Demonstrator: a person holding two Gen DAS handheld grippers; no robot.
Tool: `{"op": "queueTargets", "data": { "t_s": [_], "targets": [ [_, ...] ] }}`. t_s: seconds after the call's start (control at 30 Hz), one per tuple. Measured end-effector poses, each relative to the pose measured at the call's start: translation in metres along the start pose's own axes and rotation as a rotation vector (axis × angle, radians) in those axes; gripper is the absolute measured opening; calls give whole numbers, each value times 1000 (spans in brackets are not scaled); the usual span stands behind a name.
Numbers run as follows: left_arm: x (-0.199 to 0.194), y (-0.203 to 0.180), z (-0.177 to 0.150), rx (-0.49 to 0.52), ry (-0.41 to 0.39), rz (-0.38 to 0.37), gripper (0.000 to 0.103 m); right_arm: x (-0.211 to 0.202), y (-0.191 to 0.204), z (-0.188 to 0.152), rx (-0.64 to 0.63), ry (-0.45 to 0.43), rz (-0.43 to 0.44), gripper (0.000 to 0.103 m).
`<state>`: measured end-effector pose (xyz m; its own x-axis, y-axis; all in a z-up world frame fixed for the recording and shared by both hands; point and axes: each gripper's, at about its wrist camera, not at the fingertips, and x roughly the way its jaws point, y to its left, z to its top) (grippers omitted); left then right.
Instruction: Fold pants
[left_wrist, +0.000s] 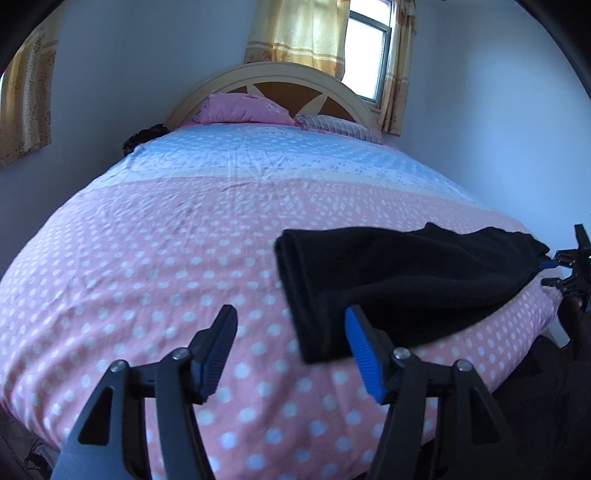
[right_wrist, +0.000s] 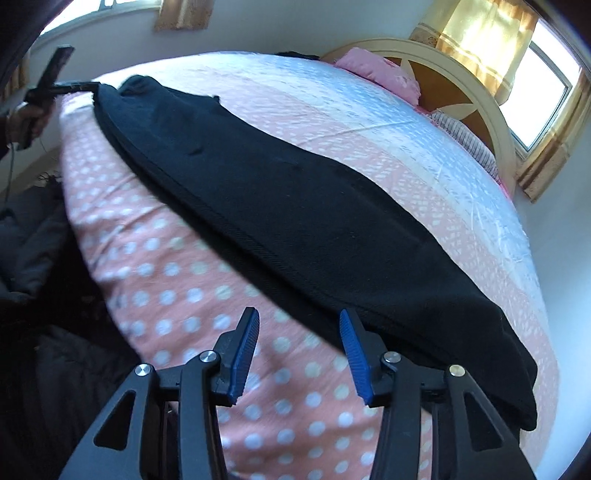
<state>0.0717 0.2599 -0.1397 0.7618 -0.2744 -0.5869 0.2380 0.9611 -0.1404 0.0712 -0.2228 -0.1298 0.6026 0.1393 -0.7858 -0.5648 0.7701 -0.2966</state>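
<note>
Black pants (left_wrist: 406, 280) lie folded lengthwise in a long strip near the front edge of the bed (left_wrist: 147, 258). My left gripper (left_wrist: 291, 310) is open at the strip's left end, its right finger (left_wrist: 360, 339) against the cloth's corner, with only sheet between the pads. The right wrist view shows the pants (right_wrist: 295, 206) running diagonally away. There my right gripper (right_wrist: 298, 314) is open over the dotted sheet, the pants' hem just past its right finger (right_wrist: 352, 343). The left gripper (right_wrist: 86, 86), held by a hand (right_wrist: 26, 118), sits at the far end. The right gripper (left_wrist: 550, 269) sits at the right end.
The bed has a pink dotted and pale blue sheet (right_wrist: 369, 122), pillows (left_wrist: 240, 109) and a curved headboard (left_wrist: 280, 74) at the far end. Dark clothing (right_wrist: 37, 240) lies on the floor beside the bed. Walls and curtained windows (left_wrist: 365, 55) surround it.
</note>
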Motion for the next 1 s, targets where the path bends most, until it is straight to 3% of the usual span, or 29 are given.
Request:
{"op": "queueTargets", "data": {
  "t_s": [0.17,0.33,0.5,0.63,0.77,0.87,1.0],
  "targets": [
    [-13,22,0,-45,-24,69,63,-11,10,9,-10,-62,65,47],
    [-9,9,14,-74,-66,23,63,-6,31,34,-47,-102,93,47],
    [25,-15,30,-58,-9,-4,63,-4,56,53,-83,-141,118,47],
    [54,-11,41,-109,46,-6,62,-5,69,63,-101,-163,143,47],
    [71,-5,46,-152,86,-36,57,-4,74,63,-101,-170,150,47],
    [75,-4,48,-160,96,-66,37,0,73,61,-84,-168,151,47],
    [75,-8,50,-154,107,-58,35,1,70,59,-60,-174,150,47]
  ]
}}
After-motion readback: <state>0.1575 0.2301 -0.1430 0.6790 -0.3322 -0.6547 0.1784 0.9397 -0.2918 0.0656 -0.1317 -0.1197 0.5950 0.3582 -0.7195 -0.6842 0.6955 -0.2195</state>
